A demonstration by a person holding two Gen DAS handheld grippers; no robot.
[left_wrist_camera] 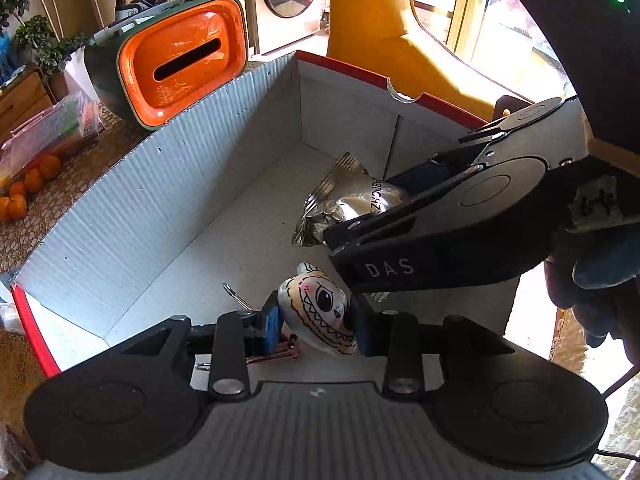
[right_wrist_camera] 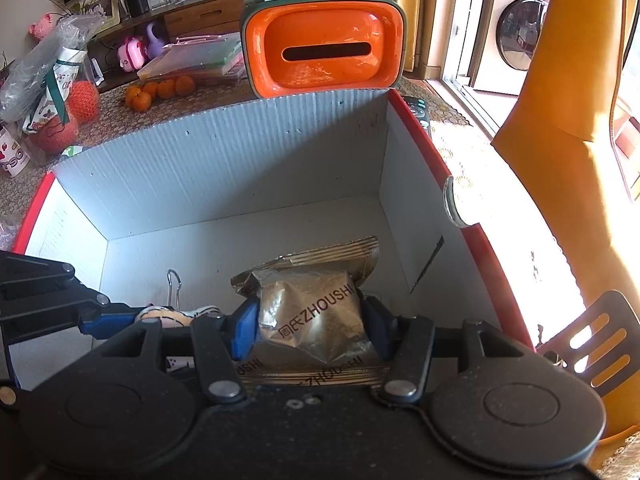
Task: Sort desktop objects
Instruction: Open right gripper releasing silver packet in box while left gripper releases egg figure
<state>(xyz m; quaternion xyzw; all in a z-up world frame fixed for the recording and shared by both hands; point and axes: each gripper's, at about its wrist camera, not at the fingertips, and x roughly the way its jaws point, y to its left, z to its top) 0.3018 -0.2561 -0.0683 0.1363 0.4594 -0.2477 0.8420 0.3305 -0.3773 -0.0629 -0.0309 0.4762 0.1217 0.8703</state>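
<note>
A: Which step is this?
B: Both loads are over the box (right_wrist_camera: 224, 148). The left claw (left_wrist_camera: 316, 322) clamps the toy (left_wrist_camera: 320, 312); the right claw (right_wrist_camera: 310, 326) clamps the packet (right_wrist_camera: 316, 308), near the right wall.
A: Next?
B: Probably release both.

Left tongs (left_wrist_camera: 316, 326) clamped, right tongs (right_wrist_camera: 310, 326) clamped wider (both angled down)

Skull-faced charm (left_wrist_camera: 320, 312) and gold foil packet (right_wrist_camera: 312, 312), both inside the cardboard box (right_wrist_camera: 224, 160).
</note>
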